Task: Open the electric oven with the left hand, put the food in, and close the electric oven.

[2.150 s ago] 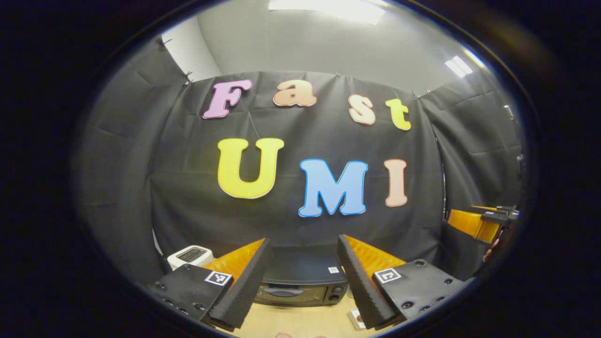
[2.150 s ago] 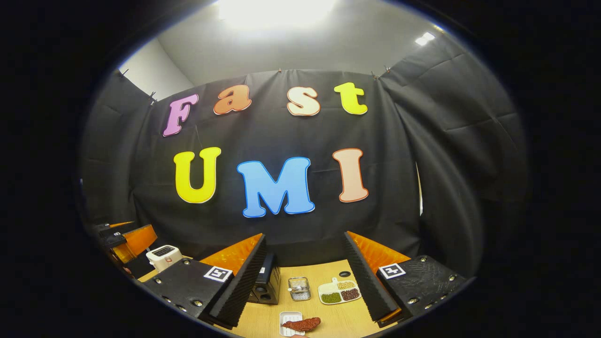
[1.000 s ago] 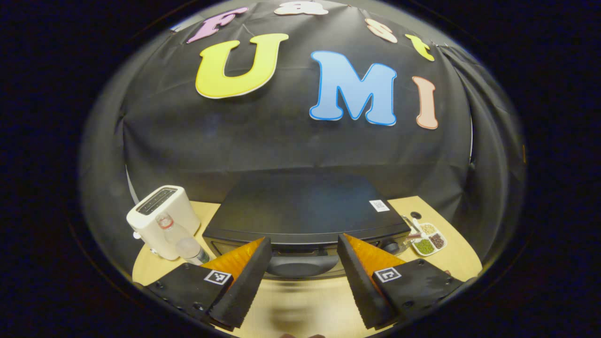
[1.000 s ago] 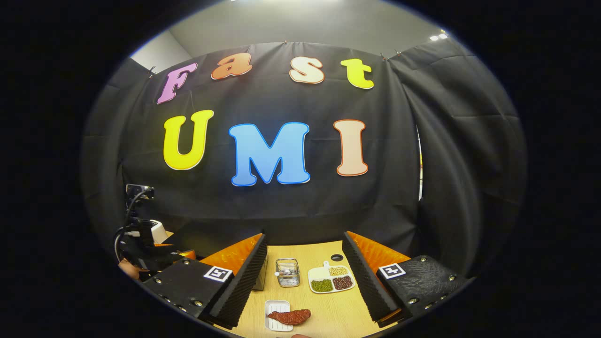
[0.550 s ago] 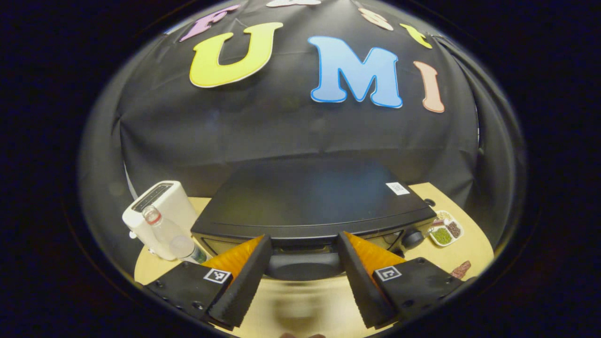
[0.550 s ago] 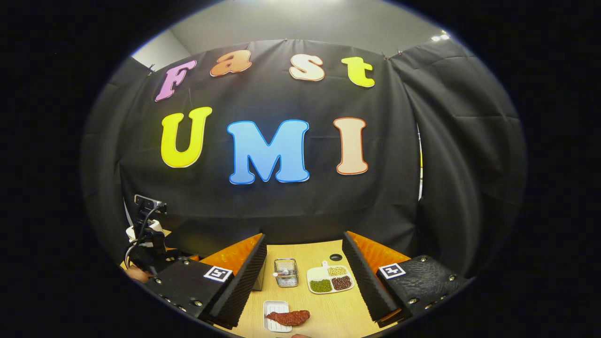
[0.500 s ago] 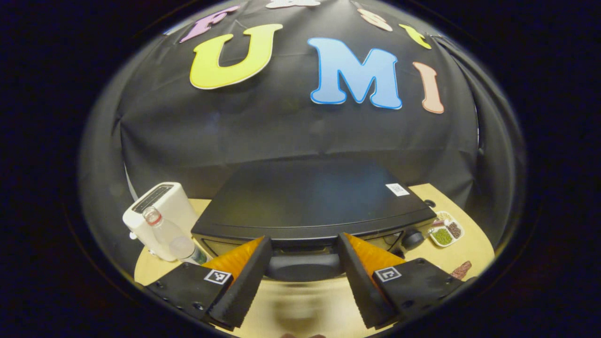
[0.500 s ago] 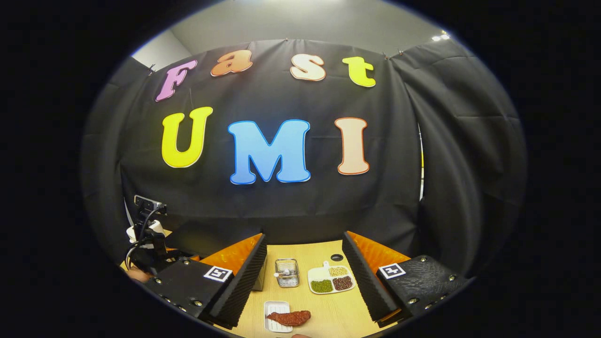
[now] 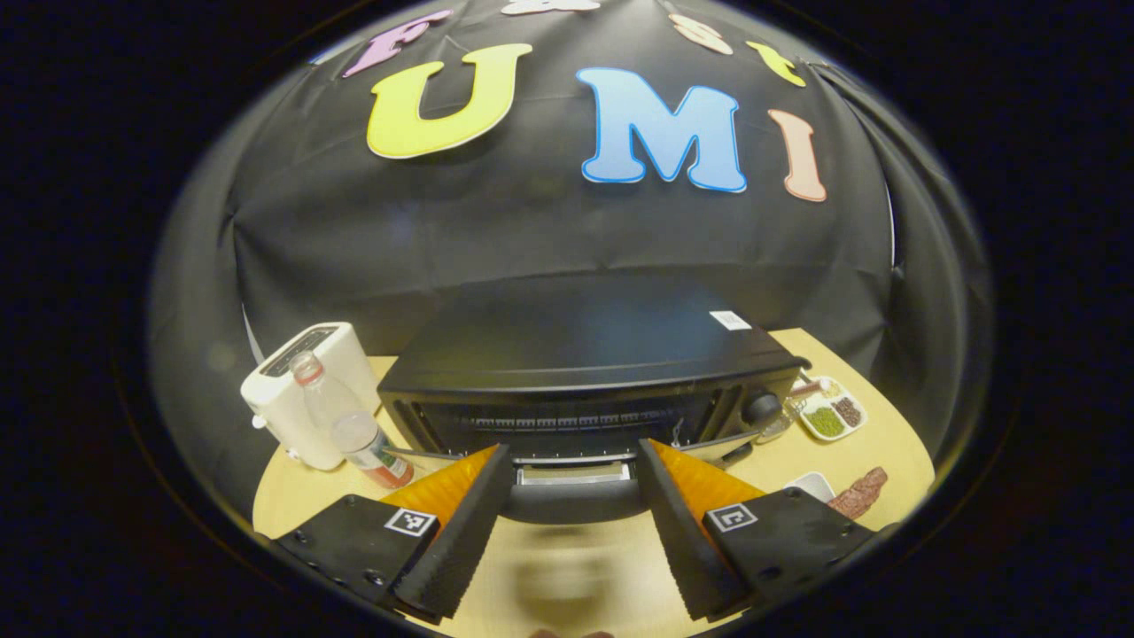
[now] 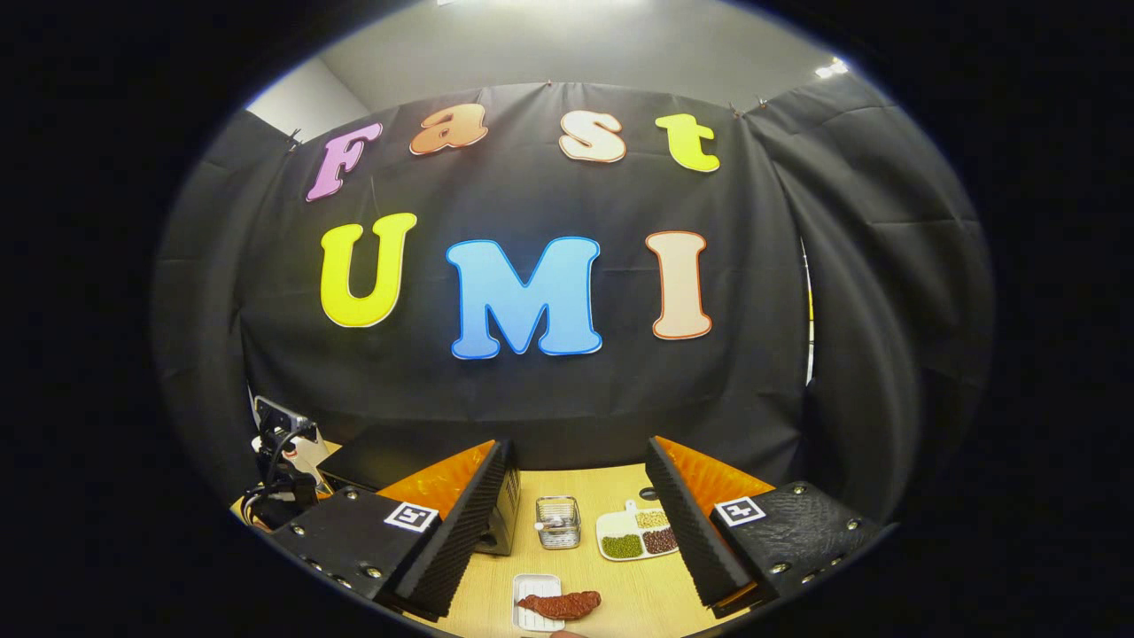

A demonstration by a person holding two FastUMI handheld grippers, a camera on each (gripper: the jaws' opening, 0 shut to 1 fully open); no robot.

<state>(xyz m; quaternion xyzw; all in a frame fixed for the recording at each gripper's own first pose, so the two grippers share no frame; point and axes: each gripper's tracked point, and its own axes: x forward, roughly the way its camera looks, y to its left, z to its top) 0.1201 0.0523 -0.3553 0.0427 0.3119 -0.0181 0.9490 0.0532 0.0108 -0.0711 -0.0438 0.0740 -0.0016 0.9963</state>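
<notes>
Jaws spread, the left gripper [image 9: 571, 505] straddles the door handle [image 9: 571, 501] of the electric oven [image 9: 585, 372] — door partly down. The right gripper [image 10: 576, 540], also spread, hovers over the food [image 10: 560, 604] — loading and closing remain.

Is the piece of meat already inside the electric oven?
No, in the right gripper view the meat lies on a small white tray on the table, apart from the oven.

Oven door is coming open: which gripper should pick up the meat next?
Right. The right gripper is open just above the meat on its white tray; the left gripper straddles the oven door's handle.
</notes>
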